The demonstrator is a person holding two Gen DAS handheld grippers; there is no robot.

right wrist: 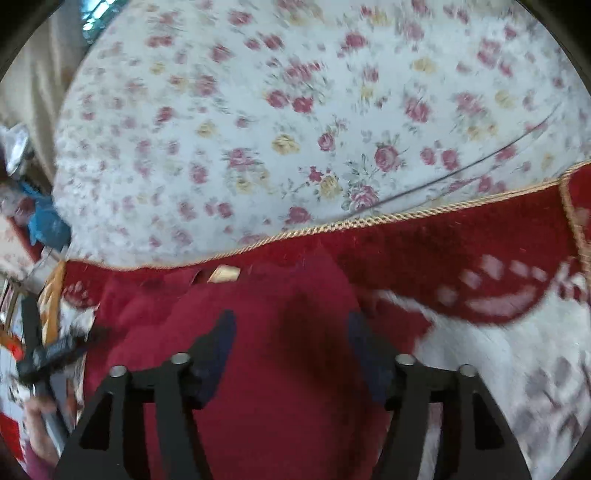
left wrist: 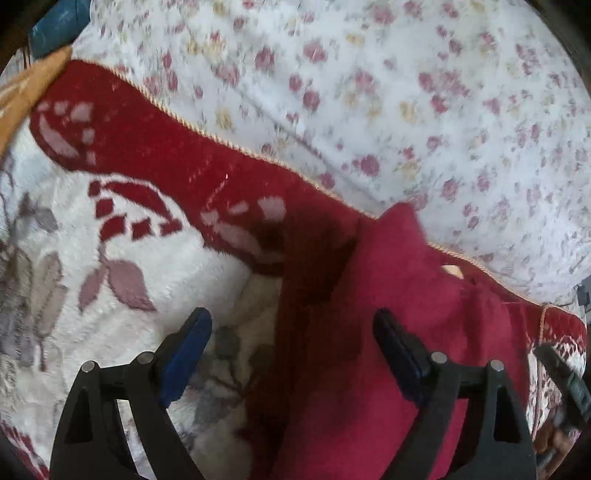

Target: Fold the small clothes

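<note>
A small crimson garment [left wrist: 406, 295] lies on a red and white plush blanket [left wrist: 122, 140], with a beige label [left wrist: 452, 271] showing near its far edge. My left gripper [left wrist: 291, 317] hangs open above the garment's left edge, one finger over the white blanket and the other over the crimson cloth. In the right wrist view the same garment [right wrist: 280, 387] fills the lower middle, its label [right wrist: 223, 275] near the gold trim. My right gripper [right wrist: 291, 321] stands open just above it, with nothing pinched between the pads. The left gripper [right wrist: 48, 354] appears blurred at that view's left edge.
A white bedsheet with pink and yellow roses [right wrist: 295, 129] spreads beyond the blanket's gold cord trim [right wrist: 369, 221]. A blue item [left wrist: 55, 26] and an orange cloth [left wrist: 22, 92] lie at the far left. A hand [right wrist: 40, 417] shows at the lower left.
</note>
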